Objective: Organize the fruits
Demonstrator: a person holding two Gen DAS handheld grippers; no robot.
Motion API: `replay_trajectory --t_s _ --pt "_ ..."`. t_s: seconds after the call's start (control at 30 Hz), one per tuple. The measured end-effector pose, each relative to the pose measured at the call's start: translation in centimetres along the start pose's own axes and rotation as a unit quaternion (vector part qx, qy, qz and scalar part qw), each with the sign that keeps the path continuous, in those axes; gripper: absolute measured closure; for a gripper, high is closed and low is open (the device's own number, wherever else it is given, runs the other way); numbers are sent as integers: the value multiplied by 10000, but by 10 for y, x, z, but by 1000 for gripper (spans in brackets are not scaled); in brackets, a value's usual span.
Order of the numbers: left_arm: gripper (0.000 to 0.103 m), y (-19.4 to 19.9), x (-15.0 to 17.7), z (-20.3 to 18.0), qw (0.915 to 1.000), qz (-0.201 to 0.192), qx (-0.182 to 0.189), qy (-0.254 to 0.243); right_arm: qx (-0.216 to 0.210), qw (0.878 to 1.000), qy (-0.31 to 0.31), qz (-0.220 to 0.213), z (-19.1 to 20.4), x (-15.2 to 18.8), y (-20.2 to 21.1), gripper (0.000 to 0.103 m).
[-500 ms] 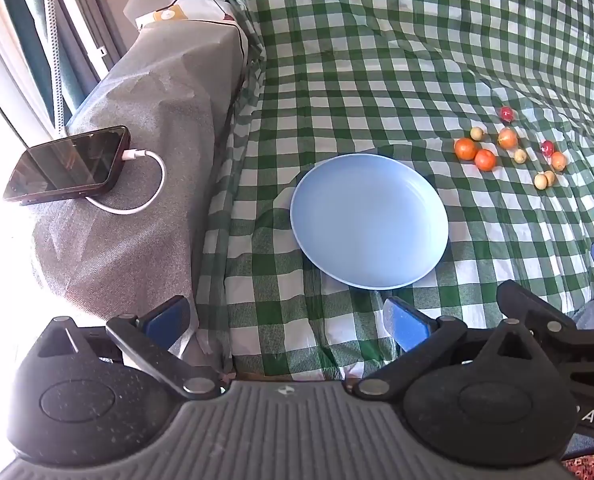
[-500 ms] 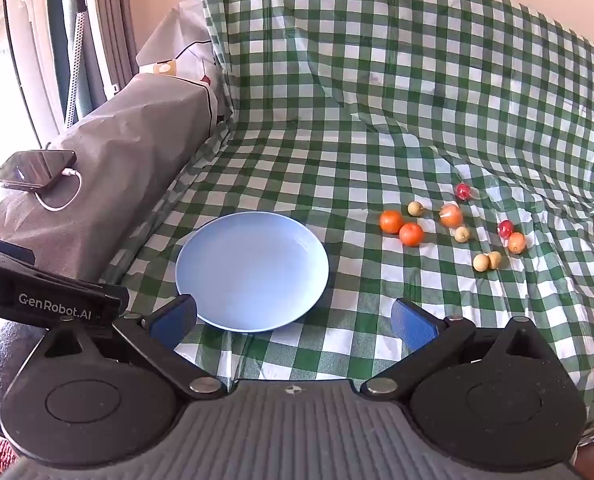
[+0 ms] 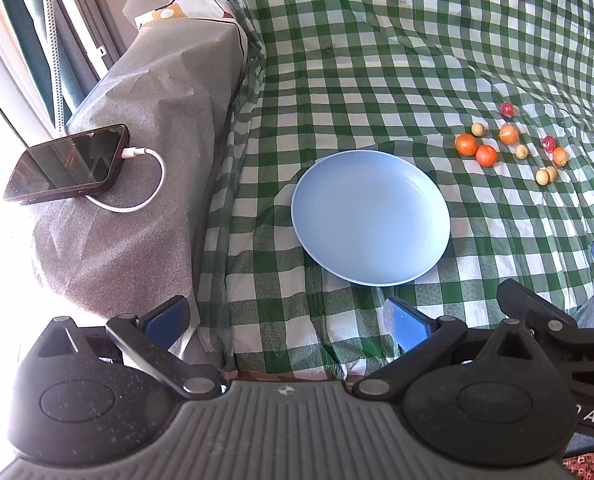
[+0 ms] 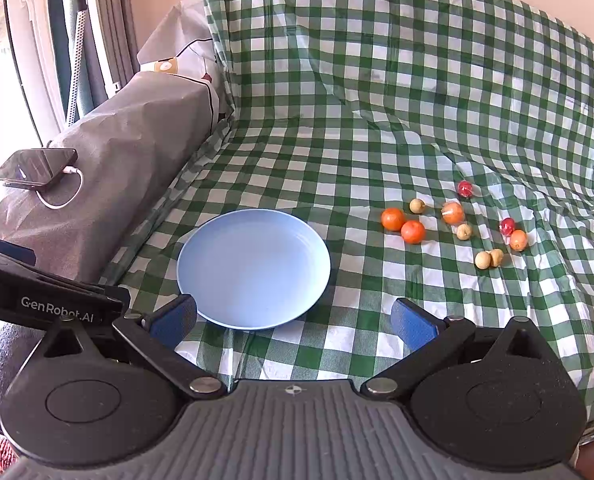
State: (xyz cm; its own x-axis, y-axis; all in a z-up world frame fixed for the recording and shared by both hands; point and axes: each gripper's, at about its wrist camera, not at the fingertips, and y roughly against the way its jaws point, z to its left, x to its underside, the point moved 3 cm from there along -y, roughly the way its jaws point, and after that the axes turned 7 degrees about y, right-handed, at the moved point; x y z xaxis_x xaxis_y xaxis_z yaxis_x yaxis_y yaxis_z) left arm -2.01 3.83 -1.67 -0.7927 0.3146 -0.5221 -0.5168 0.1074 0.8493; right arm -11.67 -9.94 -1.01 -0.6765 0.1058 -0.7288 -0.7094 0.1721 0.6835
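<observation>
Beside the blue plate (image 4: 253, 268), the "GenRobot.AI"-marked left tool (image 3: 285, 322) and right tool (image 4: 293, 322) gape empty.

Reads "GenRobot.AI" in white on the black body of the left gripper (image 4: 49, 300) at near left, and, cut by the right edge, seemingly "DAS" on the right gripper (image 3: 593, 416).

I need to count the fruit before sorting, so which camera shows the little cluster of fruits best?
The right wrist view: the fruit cluster lies nearer the picture's middle, larger and well spread on the checked cloth, beside the blue plate. The left wrist view shows the same fruits, but smaller and pushed toward its right edge.
</observation>
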Motion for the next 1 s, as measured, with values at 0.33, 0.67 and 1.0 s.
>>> replay_trajectory --t_s 0.33,0.67,1.0 --pt "0 -1 0 0 10000 18 -8 -9 -16 10000 8 23 -2 -1 0 0" --pt "0 -3 1 -1 10000 48 -40 -32 13 10000 16 78 0 3 0 0" --pt "0 -2 1 -1 10000 52 -67 -52 5 10000 11 49 -3 2 0 0"
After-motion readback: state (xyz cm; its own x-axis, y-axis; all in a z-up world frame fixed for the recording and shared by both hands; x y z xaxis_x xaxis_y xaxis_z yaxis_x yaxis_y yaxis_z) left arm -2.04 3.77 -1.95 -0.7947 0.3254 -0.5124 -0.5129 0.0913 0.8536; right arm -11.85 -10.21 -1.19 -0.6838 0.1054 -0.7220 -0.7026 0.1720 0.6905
